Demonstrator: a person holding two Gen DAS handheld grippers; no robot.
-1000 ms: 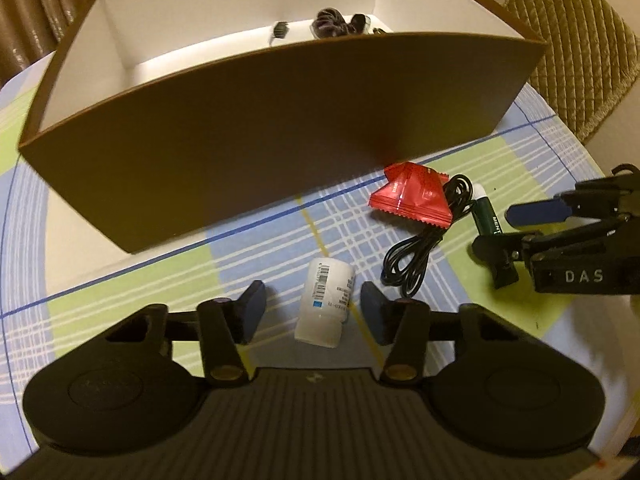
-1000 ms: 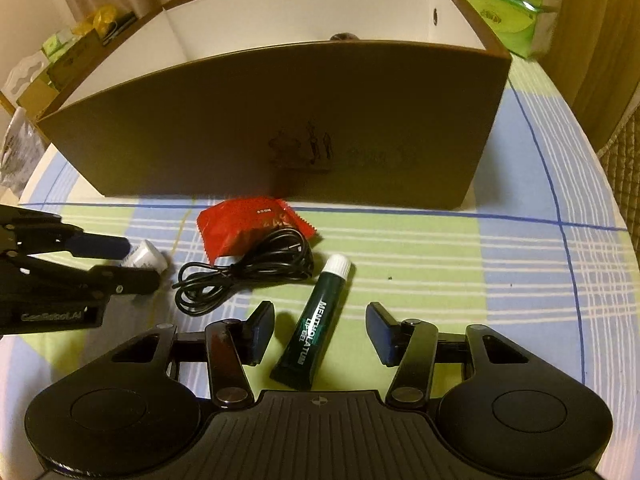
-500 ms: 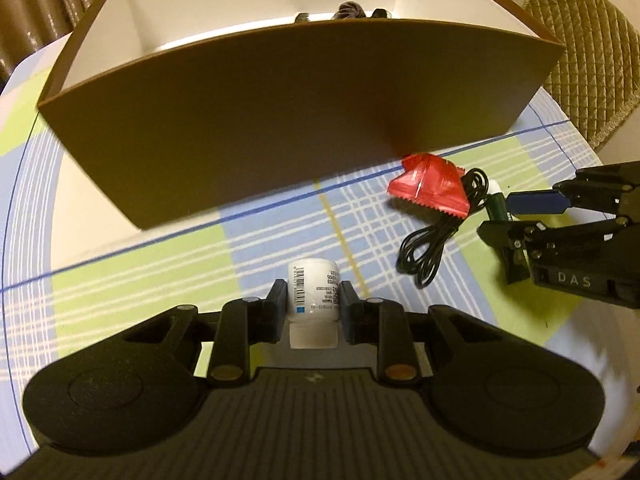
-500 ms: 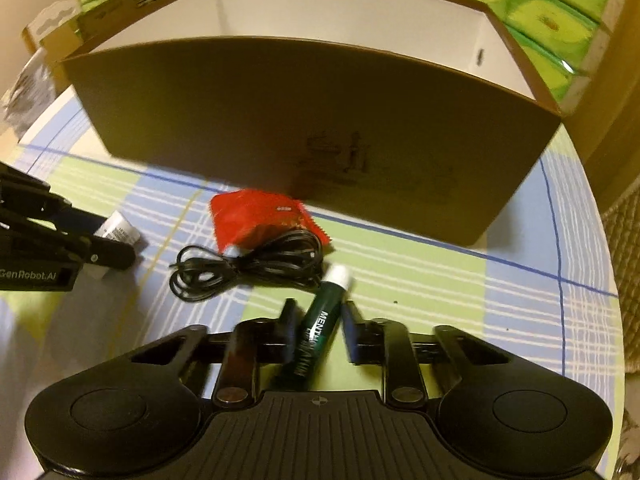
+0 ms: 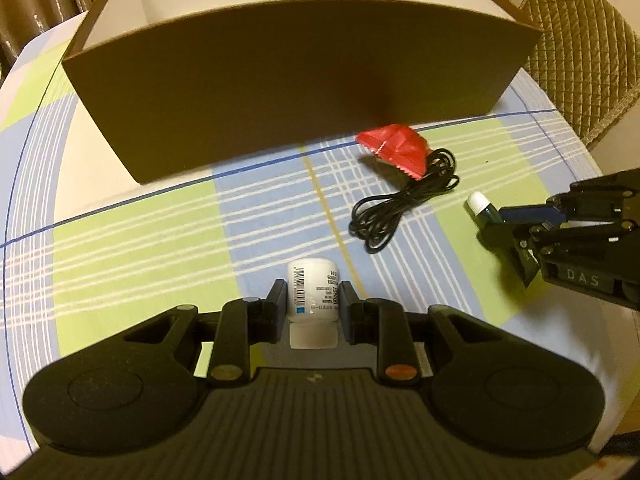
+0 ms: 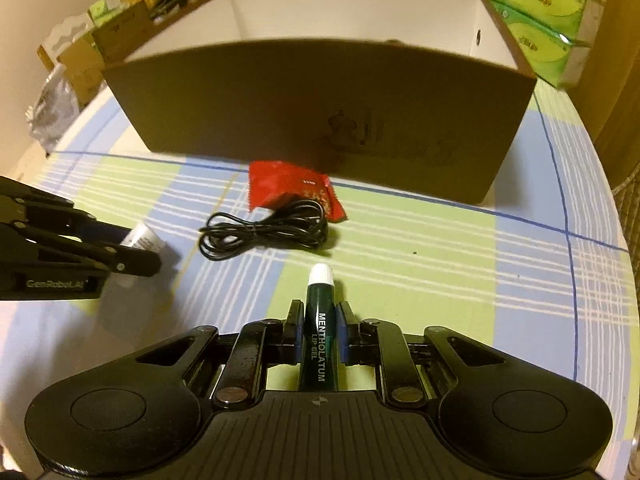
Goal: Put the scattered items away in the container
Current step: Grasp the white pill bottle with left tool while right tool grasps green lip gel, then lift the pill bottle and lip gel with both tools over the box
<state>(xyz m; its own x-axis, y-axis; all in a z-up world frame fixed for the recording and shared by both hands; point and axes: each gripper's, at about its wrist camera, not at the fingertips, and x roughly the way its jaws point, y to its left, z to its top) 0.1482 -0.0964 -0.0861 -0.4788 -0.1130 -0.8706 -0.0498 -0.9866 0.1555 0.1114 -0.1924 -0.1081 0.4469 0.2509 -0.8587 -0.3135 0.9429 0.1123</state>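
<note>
My left gripper [image 5: 313,298] is shut on a small white bottle [image 5: 313,300] with a barcode label, held just above the tablecloth. My right gripper [image 6: 319,328] is shut on a dark green lip gel tube [image 6: 319,336] with a white cap. A red snack packet [image 5: 394,149] and a coiled black cable [image 5: 404,204] lie on the cloth between the grippers and the brown box [image 5: 288,80]. The box is open-topped with a white inside. In the right wrist view the left gripper [image 6: 132,254] with the bottle [image 6: 144,240] shows at the left; packet [image 6: 292,188] and cable [image 6: 264,232] lie ahead.
The box [image 6: 320,108] stands across the far side of the round table with its checked cloth [image 5: 140,248]. A quilted chair [image 5: 580,52] is at the right. Green tissue packs [image 6: 536,12] and small cartons [image 6: 100,40] lie behind the box.
Both grippers closed from open: the left on the white bottle, the right on the lip gel tube. Both have since lifted and drawn back a little with their items.
</note>
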